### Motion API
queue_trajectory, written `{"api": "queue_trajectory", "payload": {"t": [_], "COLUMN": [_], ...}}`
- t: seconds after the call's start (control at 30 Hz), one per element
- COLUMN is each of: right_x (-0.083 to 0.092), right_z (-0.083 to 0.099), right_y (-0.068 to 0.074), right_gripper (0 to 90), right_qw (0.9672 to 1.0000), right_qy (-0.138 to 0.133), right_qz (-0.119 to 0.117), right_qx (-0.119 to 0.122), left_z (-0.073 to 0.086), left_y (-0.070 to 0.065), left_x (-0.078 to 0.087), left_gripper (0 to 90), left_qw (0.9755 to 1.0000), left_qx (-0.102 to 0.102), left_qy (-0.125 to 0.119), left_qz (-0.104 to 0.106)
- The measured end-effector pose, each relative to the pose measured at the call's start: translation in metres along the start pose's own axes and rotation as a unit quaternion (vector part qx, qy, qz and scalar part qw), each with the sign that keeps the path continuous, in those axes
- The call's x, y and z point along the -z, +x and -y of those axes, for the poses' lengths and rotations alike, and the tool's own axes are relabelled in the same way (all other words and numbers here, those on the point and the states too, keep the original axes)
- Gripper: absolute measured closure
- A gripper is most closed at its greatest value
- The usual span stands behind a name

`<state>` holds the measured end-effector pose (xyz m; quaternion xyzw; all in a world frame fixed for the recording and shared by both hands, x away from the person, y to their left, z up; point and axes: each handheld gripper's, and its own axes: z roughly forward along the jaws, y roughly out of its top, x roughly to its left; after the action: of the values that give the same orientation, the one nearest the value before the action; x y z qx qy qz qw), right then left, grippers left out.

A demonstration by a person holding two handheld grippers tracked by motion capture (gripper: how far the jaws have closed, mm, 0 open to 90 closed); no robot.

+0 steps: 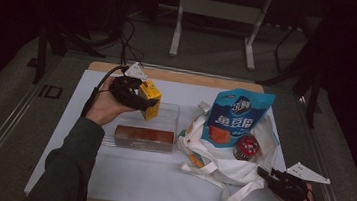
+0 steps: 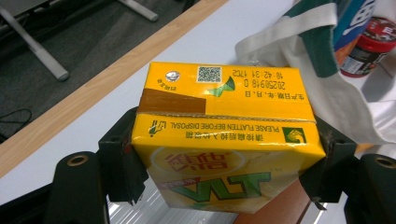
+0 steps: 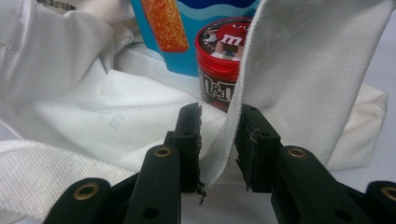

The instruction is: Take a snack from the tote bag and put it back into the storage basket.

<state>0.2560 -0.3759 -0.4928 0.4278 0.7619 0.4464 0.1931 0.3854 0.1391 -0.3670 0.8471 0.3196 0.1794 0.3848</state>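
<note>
Meanwhile, the left gripper (image 2: 224, 172) clamps a yellow VLT drink carton (image 2: 224, 140); the right gripper (image 3: 219, 149) pinches the tote bag's (image 3: 299, 70) rim, jaws narrowly parted.

A yellow drink carton (image 2: 224, 140) is clamped between the left gripper's (image 2: 224, 168) black jaws; a white tote bag (image 2: 308, 56) is seen at two o'clock.

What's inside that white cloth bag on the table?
In the white cloth bag stand a blue snack pouch and a red candy tub. Their lower parts, and anything deeper down, are covered by the cloth.
</note>
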Motion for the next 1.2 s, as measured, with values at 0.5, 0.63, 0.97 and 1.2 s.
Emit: {"api": "queue_trajectory", "payload": {"t": [0.5,0.63,0.97,1.2], "right_x": [0.000,0.000,0.000,0.001], "right_z": [0.000,0.000,0.001,0.000], "right_y": [0.000,0.000,0.000,0.000], "right_gripper": [70.9,71.0,70.9,70.9], "right_qw": [1.0000,1.0000,1.0000,1.0000], "right_qy": [0.000,0.000,-0.002,-0.001], "right_qz": [-0.001,0.000,-0.001,-0.001], "right_qx": [-0.001,-0.001,-0.002,-0.002], "left_z": [0.020,0.022,0.033,0.046], "left_y": [0.011,0.010,0.011,0.015], "left_x": [-0.001,-0.002,-0.006,-0.003], "left_gripper": [28.5,28.5,28.5,28.5], "left_qw": [0.9974,0.9970,0.9954,0.9936], "left_qx": [0.048,0.052,0.057,0.068], "left_qy": [-0.006,-0.008,0.002,0.008], "left_qz": [-0.054,-0.057,-0.076,-0.090]}}
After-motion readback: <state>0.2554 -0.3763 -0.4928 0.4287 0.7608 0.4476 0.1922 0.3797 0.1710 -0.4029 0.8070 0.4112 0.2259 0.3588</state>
